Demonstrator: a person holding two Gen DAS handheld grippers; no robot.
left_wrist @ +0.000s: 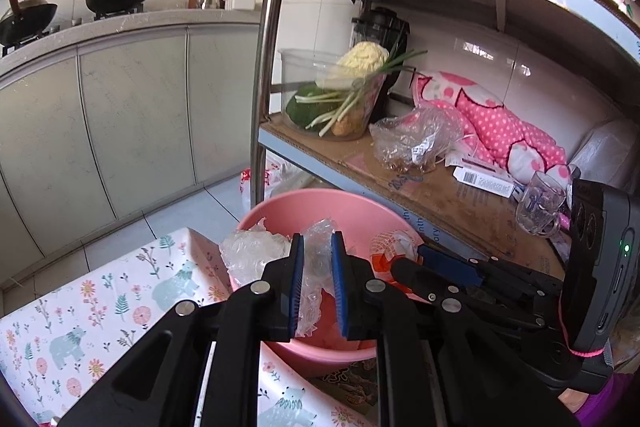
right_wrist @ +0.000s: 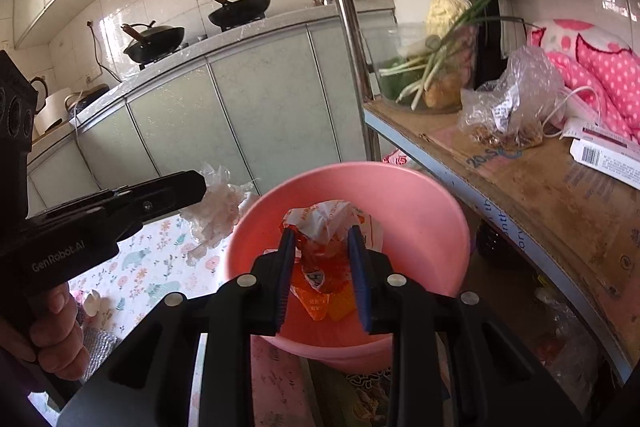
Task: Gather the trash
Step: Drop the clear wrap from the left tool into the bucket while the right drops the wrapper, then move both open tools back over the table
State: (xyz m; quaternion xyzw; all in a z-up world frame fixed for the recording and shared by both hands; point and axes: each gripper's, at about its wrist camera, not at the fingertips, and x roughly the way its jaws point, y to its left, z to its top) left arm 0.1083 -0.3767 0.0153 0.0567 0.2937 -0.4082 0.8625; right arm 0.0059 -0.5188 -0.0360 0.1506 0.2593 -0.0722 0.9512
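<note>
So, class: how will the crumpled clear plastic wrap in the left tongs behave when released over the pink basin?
The clear plastic wrap looks thin and crinkled, so probably floppy and very light. It may drift or cling to the left tongs instead of dropping straight into the pink basin.

A shelf [left_wrist: 432,183] carries a vegetable container [left_wrist: 336,99], plastic bag [left_wrist: 416,143] and pink cloth [left_wrist: 500,123].

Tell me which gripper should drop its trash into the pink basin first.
Right. The right gripper holds its orange wrapper over the basin; the left gripper's clear plastic hangs outside the rim.
</note>
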